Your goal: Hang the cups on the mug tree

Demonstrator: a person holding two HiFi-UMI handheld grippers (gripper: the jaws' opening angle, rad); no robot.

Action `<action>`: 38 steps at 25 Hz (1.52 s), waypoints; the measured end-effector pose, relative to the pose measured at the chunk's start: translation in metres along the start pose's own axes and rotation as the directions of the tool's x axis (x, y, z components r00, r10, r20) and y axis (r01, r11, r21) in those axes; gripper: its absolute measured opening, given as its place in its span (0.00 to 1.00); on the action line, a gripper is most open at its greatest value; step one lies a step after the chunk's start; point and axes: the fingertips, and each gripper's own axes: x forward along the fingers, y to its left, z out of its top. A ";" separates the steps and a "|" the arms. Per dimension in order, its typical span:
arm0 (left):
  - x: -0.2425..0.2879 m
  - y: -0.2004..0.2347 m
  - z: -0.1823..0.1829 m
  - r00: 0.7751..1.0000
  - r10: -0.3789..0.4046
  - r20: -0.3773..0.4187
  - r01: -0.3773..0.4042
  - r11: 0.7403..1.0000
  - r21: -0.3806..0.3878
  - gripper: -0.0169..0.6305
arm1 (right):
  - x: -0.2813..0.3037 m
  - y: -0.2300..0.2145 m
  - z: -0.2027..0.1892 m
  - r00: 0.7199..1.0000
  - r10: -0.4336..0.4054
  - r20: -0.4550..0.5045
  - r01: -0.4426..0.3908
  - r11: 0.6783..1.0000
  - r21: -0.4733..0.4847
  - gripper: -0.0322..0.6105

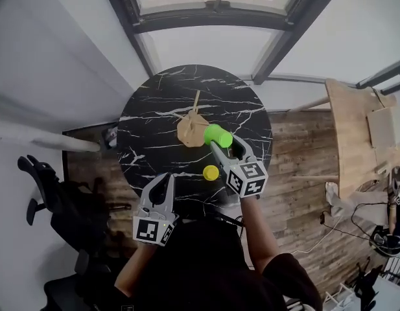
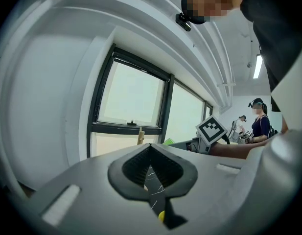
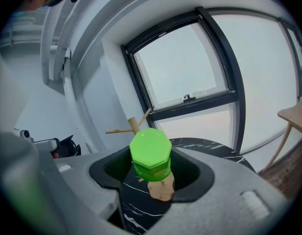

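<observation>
Head view, item one: my right claw (image 1: 224,149), clamped on the green cup (image 1: 218,135), which it holds just beside the wooden mug tree (image 1: 190,129) near the middle of the round black surface (image 1: 154,109). Whether cup and tree touch, I cannot tell.

Item two: my left claw (image 1: 163,181), jaws together, nothing in them, at the near edge.

Item three: yellow cup (image 1: 211,172), on the surface beside my right claw, not yet hung.

Hazards, as I judge them:
- The cup's handle is not visible to me, so it may miss the peg and the cup could drop when released.
- The tree looks light, so a sideways nudge from the cup may tip or slide it, with no claw steadying it.
- My right claw may sweep the yellow cup towards the edge.
</observation>
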 end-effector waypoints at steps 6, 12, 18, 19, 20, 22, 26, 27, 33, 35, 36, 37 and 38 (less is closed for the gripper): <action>-0.007 -0.004 -0.014 0.999 0.027 -0.025 -0.027 1.000 0.002 0.02 | 0.020 -0.009 -0.012 0.999 0.024 -0.025 -0.024 1.000 -0.001 0.43; -0.016 -0.003 -0.020 0.998 0.053 -0.037 -0.053 0.999 0.002 0.02 | 0.033 -0.011 -0.024 0.998 0.043 -0.049 -0.043 0.999 0.008 0.43; -0.023 0.001 -0.025 0.997 0.065 -0.041 -0.065 0.998 0.006 0.02 | 0.046 -0.011 -0.031 0.997 0.055 -0.062 -0.054 0.998 0.010 0.43; -0.023 0.001 -0.025 0.997 0.066 -0.041 -0.066 0.998 0.006 0.02 | 0.048 -0.011 -0.031 0.996 0.055 -0.063 -0.055 0.998 0.010 0.43; -0.024 0.001 -0.025 0.997 0.067 -0.042 -0.067 0.998 0.006 0.02 | 0.049 -0.011 -0.032 0.996 0.056 -0.064 -0.056 0.998 0.010 0.43; -0.026 0.002 -0.024 0.997 0.071 -0.042 -0.071 0.997 0.006 0.02 | 0.052 -0.011 -0.032 0.996 0.058 -0.066 -0.057 0.998 0.011 0.43; -0.029 0.004 -0.025 0.996 0.076 -0.043 -0.076 0.997 0.005 0.02 | 0.057 -0.010 -0.034 0.995 0.064 -0.073 -0.063 0.998 0.011 0.43; -0.030 0.004 -0.026 0.996 0.077 -0.043 -0.077 0.997 0.006 0.02 | 0.058 -0.010 -0.035 0.995 0.065 -0.074 -0.065 0.998 0.010 0.43; -0.035 0.007 -0.031 0.995 0.085 -0.052 -0.085 0.996 0.001 0.02 | 0.066 -0.011 -0.040 0.993 0.077 -0.088 -0.077 0.997 0.005 0.43; -0.036 0.009 -0.031 0.995 0.089 -0.053 -0.089 0.996 -0.004 0.02 | 0.068 -0.010 -0.042 0.992 0.084 -0.092 -0.084 0.996 0.009 0.43; -0.037 0.010 -0.031 0.994 0.091 -0.053 -0.091 0.996 -0.004 0.02 | 0.068 -0.011 -0.043 0.992 0.088 -0.092 -0.088 0.996 0.013 0.43; -0.037 0.010 -0.031 0.994 0.091 -0.052 -0.092 0.996 -0.005 0.02 | 0.069 -0.011 -0.043 0.992 0.092 -0.091 -0.091 0.996 0.017 0.43; -0.037 0.010 -0.031 0.994 0.091 -0.052 -0.092 0.996 -0.005 0.02 | 0.069 -0.011 -0.043 0.991 0.095 -0.090 -0.094 0.995 0.019 0.43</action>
